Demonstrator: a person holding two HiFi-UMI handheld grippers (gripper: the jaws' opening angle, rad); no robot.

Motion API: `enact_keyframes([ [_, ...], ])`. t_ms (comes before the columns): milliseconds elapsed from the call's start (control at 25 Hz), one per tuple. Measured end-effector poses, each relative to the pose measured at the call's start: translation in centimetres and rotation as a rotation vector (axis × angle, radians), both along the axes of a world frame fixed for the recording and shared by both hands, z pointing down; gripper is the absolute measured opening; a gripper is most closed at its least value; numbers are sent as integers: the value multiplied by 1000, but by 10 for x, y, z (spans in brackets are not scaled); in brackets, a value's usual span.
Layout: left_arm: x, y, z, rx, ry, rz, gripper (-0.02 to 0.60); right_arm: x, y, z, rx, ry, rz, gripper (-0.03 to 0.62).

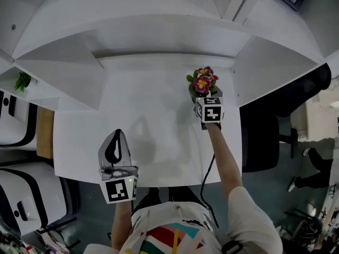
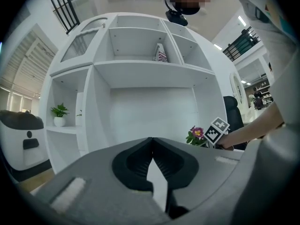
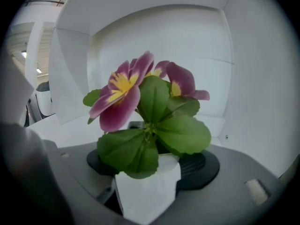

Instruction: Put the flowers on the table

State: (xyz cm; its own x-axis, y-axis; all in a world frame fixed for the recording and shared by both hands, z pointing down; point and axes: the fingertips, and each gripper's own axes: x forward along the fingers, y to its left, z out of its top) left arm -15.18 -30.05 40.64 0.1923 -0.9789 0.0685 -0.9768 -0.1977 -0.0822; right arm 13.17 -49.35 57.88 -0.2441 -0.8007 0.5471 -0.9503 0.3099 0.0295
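Note:
The flowers [image 1: 203, 80] are pink with yellow centres and green leaves, standing in a small white pot [image 3: 149, 191]. They fill the right gripper view [image 3: 140, 93]. My right gripper [image 1: 205, 96] is shut on the pot, one jaw on each side, over the back right part of the white table [image 1: 153, 120]. Whether the pot rests on the table I cannot tell. My left gripper [image 1: 117, 134] hovers near the table's front left edge with its jaws shut and nothing in them [image 2: 151, 142]. From there the flowers [image 2: 197, 134] show to the right.
A white shelf unit [image 1: 159, 30] rises behind the table. A small green plant [image 1: 22, 81] stands on its left shelf, and a striped object [image 2: 160, 55] on an upper shelf. A black office chair [image 1: 265, 136] is at the right, white machines [image 1: 16, 123] at the left.

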Motion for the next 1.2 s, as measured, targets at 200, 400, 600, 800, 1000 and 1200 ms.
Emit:
enact_keyframes([
  [200, -12, 4, 10, -28, -19, -36, 2, 9, -19, 25, -25, 8, -8, 333],
  [400, -20, 7, 19, -56, -43, -62, 2, 17, -40, 40, -22, 13, 16, 333],
  [600, -14, 7, 28, -75, -40, -54, 2, 23, -51, 47, -22, 15, 41, 333],
  [800, -6, 8, 34, -87, -37, -25, 2, 24, -59, 50, -15, -5, 47, 333],
  [1000, -7, 9, 37, -96, -39, -32, 2, 23, -63, 51, -23, -33, 49, 333],
  [1200, -10, 10, 36, -93, -44, -36, 2, 23, -63, 53, -40, -67, 63, 333],
])
